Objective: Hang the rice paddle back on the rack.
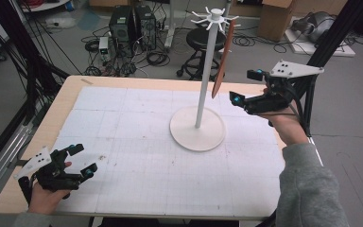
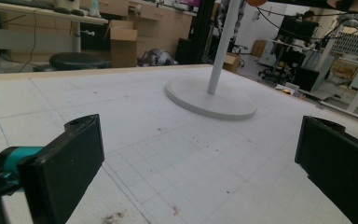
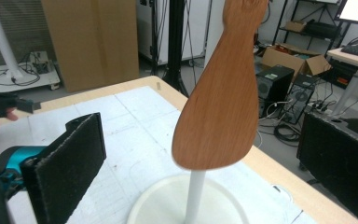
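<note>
Spatula (image 1: 221,60) on one stand (image 1: 198,128), two grippers spread and empty.
We count one wooden spatula, hanging from a hook at the stand's top, blade down and clear of the table (image 1: 123,123). Our right gripper (image 1: 244,86) hovers just beside the blade, jaws apart; our left gripper (image 1: 83,159) sits low at the near left corner, jaws apart too.

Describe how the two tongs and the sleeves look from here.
Both tongs are black with teal fittings near the jaw bases. The left tongs and right tongs each carry a grey three-cornered plate on top, dotted with small dark spots. The jaws are flat black rectangular pads with a rough face. A black cable trails from the right one. The right sleeve is grey.
</note>
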Demonstrator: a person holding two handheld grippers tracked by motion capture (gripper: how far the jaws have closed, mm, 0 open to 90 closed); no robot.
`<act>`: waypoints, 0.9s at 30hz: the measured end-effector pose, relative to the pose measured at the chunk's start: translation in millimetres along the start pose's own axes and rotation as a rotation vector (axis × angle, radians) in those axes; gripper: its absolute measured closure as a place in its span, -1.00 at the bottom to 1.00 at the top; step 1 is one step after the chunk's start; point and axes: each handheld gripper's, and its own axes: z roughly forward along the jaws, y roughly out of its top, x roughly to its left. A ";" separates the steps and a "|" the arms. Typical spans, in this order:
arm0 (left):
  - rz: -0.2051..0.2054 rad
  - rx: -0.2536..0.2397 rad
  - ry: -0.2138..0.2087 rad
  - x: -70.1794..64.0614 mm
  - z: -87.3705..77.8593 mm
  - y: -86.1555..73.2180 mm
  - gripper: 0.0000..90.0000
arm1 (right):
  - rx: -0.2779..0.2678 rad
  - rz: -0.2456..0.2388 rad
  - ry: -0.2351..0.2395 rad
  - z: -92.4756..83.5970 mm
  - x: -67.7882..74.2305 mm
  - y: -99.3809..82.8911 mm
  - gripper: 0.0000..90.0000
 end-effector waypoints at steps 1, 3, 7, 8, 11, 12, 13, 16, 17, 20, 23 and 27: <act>0.002 -0.002 0.002 1.2 0.3 0.1 -0.96 | 0.001 -0.001 -0.001 -1.8 0.5 -2.8 -1.00; -0.002 -0.007 0.007 2.7 1.2 0.1 -0.96 | 0.003 0.007 -0.004 -5.4 1.6 -8.5 -1.00; -0.003 -0.010 0.013 5.1 3.1 -0.1 -0.96 | -0.001 0.026 -0.010 -11.3 2.1 -21.2 -1.00; -0.007 -0.011 0.012 5.2 3.7 -0.2 -0.96 | 0.000 0.031 -0.009 -12.3 2.3 -24.2 -1.00; -0.004 -0.012 0.012 5.6 4.6 -0.2 -0.96 | -0.001 0.047 -0.010 -15.9 3.2 -34.8 -1.00; 0.000 -0.007 0.012 5.6 4.6 -0.2 -0.96 | -0.001 0.052 -0.012 -17.0 3.3 -38.7 -1.00; 0.001 -0.006 0.012 5.4 5.1 -0.5 -0.96 | 0.001 0.060 -0.014 -18.0 3.2 -42.9 -1.00; 0.007 -0.002 0.012 6.2 6.4 -0.4 -0.96 | 0.001 0.074 -0.025 -21.6 4.2 -55.3 -1.00; 0.005 -0.004 0.015 6.2 7.2 -0.3 -0.96 | 0.002 0.082 -0.027 -22.7 5.3 -59.4 -1.00; 0.009 -0.005 0.013 6.1 9.9 0.0 -0.96 | 0.004 0.084 -0.033 -26.0 10.1 -71.0 -1.00; 0.012 -0.004 0.009 5.2 13.1 0.0 -0.96 | 0.009 0.085 -0.038 -30.0 16.2 -82.7 -1.00; 0.020 -0.007 0.008 5.1 15.5 0.9 -0.96 | 0.025 0.085 -0.048 -32.1 23.3 -101.3 -1.00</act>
